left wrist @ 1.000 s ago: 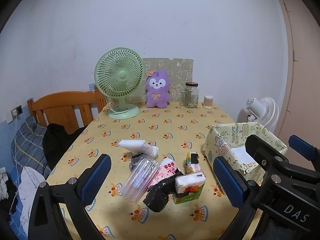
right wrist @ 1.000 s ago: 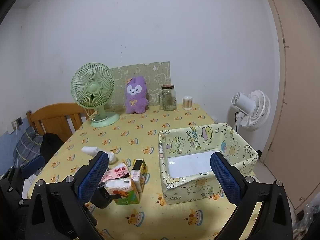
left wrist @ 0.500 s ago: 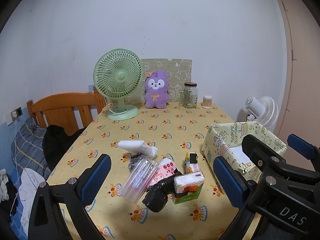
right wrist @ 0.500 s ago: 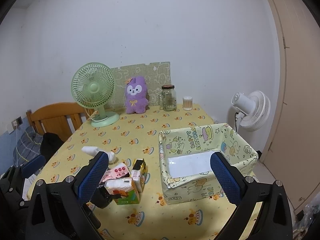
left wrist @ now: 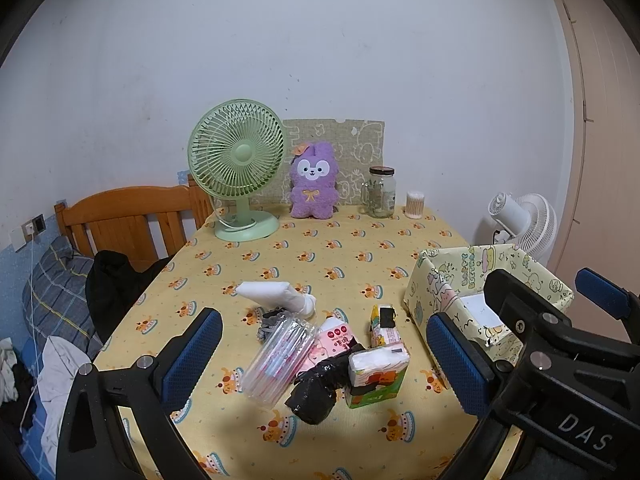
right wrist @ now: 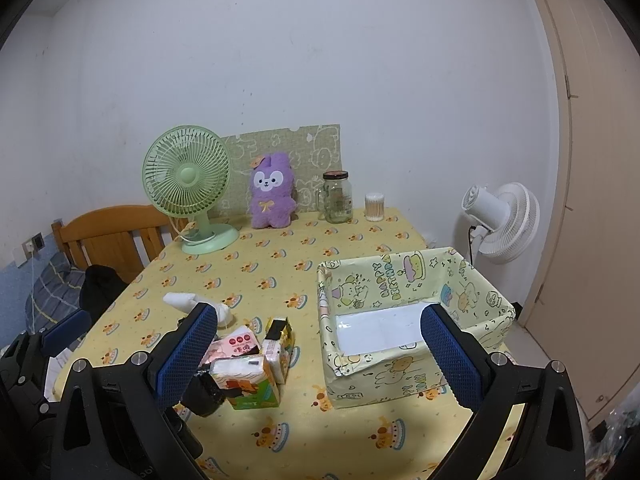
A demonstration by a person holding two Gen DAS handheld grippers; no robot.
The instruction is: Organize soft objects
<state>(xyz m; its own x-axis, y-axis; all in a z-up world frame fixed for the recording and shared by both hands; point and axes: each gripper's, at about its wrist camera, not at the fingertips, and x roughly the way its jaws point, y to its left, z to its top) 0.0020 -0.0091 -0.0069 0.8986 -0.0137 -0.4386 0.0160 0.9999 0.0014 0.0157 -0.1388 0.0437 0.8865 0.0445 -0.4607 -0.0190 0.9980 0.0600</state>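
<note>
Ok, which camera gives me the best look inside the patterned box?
The right wrist view: the patterned box faces it openly, showing its white floor and all four walls. In the left wrist view the box is partly hidden behind the right gripper.

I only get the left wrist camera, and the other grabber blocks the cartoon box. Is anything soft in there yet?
Observer: No. In the right wrist view the box holds only a flat white sheet on its bottom.
Child: Is the right grabber holding something?
Observer: No. The right gripper is open, with nothing between its fingers.
</note>
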